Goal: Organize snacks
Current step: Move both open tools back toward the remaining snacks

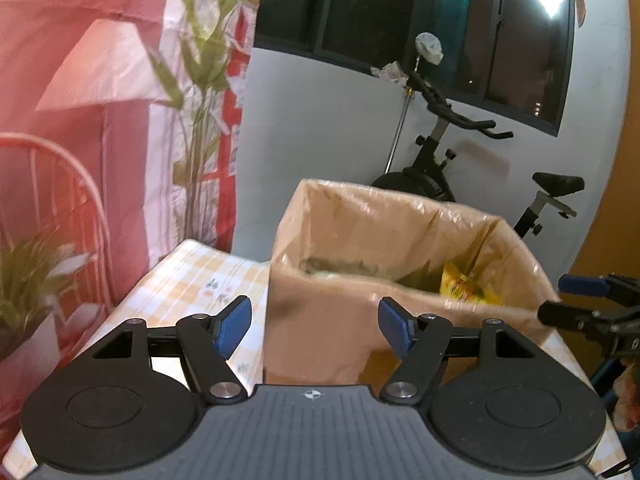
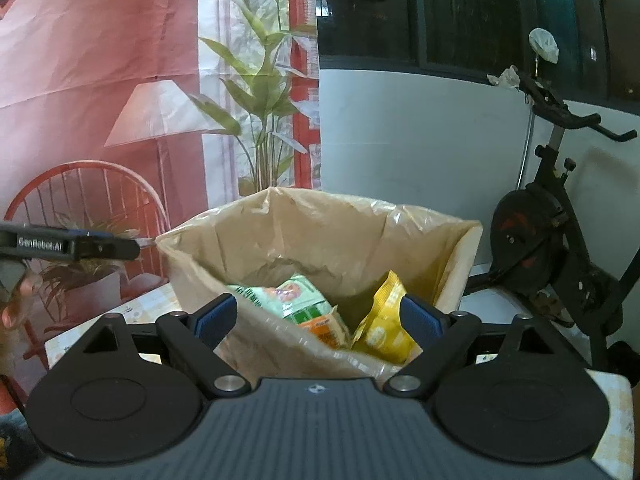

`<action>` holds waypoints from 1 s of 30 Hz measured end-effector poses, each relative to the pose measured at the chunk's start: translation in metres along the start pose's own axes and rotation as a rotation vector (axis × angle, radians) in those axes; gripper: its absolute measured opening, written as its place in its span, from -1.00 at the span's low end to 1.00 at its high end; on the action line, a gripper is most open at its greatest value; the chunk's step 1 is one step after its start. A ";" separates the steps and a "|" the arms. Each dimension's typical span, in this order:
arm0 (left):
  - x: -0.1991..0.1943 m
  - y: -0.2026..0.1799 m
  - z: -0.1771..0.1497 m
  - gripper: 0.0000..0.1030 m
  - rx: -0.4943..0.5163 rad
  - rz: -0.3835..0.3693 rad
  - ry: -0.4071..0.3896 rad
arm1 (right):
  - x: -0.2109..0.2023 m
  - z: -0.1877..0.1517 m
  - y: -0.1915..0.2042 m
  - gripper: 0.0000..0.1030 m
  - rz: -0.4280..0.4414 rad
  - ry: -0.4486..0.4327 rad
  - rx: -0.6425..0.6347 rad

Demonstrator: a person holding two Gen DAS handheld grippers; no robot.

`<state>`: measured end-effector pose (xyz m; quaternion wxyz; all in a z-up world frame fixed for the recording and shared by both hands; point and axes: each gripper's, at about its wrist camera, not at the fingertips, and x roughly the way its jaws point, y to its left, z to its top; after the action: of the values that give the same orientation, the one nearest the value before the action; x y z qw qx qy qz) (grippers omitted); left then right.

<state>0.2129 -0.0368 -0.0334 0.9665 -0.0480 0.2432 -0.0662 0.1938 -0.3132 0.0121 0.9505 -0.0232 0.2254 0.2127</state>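
Two crinkly packets (image 2: pixel 320 312) — boxy carton (image 2: pixel 280 344)

Exercise bike (image 2: pixel 556 240) ahead-right of claw, on floor against white wall (image 2: pixel 420 132); crumpled bag (image 2: pixel 543 45) on its handlebar post. Dark window (image 1: pixel 400 12) above wall. Printed backdrop (image 2: pixel 100 60) ahead-left: lamp (image 2: pixel 158 110), leafy plant (image 2: pixel 264 80), red chair (image 2: pixel 80 200). Checked tablecloth (image 1: pixel 200 280) under claw

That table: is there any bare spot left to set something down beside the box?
Yes: the checked table lies bare left of the box, toward the curtain. Inside the box, two snack packs crowd the floor.
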 end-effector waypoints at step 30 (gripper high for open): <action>0.035 -0.037 -0.143 0.40 0.097 -0.086 0.362 | -0.029 -0.125 0.010 0.76 -0.095 0.150 0.066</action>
<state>0.1714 -0.0872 -0.1700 0.9044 0.0010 0.4074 -0.1267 0.1135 -0.3329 -0.0871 0.9401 -0.0183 0.3016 0.1576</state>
